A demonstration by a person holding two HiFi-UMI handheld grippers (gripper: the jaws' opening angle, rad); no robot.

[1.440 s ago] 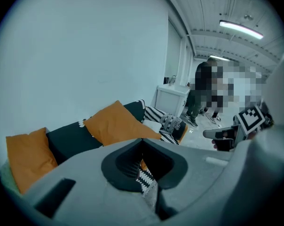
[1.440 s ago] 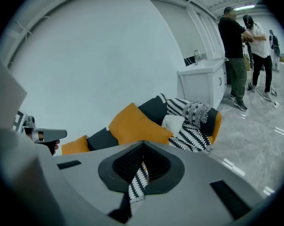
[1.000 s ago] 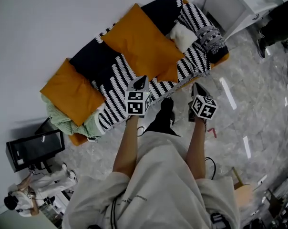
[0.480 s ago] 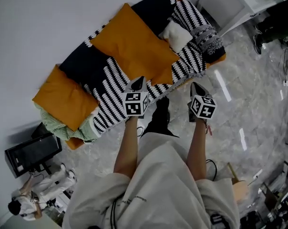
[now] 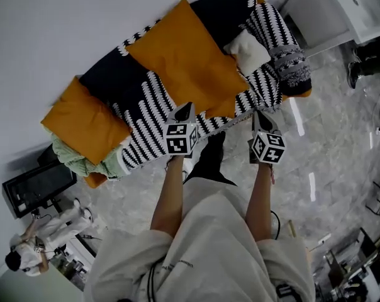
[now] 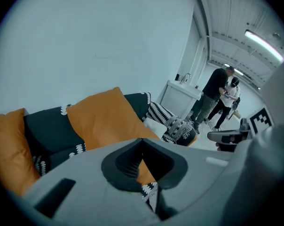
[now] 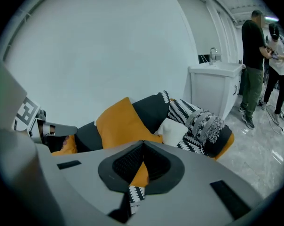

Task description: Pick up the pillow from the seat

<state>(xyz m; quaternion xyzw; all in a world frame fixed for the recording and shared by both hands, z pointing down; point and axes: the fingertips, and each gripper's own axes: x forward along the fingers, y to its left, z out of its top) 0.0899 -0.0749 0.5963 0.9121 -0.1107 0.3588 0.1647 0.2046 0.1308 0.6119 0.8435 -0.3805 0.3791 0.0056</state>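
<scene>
My left gripper point(image 5: 185, 108) hangs at the front edge of the sofa point(image 5: 95, 180), its fingers together with nothing between them. The right gripper point(image 5: 260, 114) is the same: fingers together, empty. Just past them a striped throw point(image 5: 149, 99) covers the seat. The big orange pillow point(image 5: 184, 55) lies on it, leaning back, straight ahead and untouched; I take it as the target. A second orange pillow point(image 5: 86, 121) sits at the left end, and a white cushion point(image 5: 248, 48) at the right. Nothing is done yet: opening, reaching, clamping and lifting all remain. Farther off stand a sink cabinet point(image 7: 217, 86) and two people point(image 7: 252, 65).
</scene>
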